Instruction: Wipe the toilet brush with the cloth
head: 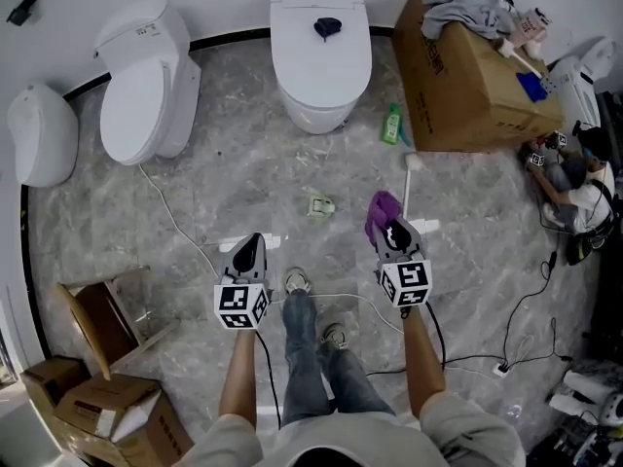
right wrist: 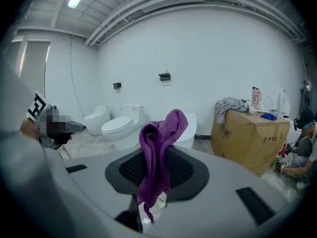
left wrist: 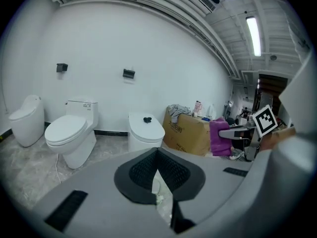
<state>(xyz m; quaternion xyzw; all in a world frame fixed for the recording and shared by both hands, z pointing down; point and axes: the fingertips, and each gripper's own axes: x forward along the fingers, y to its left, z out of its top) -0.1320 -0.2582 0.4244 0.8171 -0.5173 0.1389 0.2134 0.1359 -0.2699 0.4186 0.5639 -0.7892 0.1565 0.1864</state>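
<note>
Right claw (head: 393, 232) pinches the purple cloth (right wrist: 158, 133), bunched above the jaws. Left claw (left wrist: 157, 153) is pressed together, empty. What looks like the brush (head: 410, 178) lies on the floor (head: 243, 183) just beyond the cloth. Plan: left grabs the handle, lifts, then I wipe lengthwise.

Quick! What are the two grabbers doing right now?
Left gripper: closed, holding nothing.
Right gripper: closed, holding the purple cloth.
</note>
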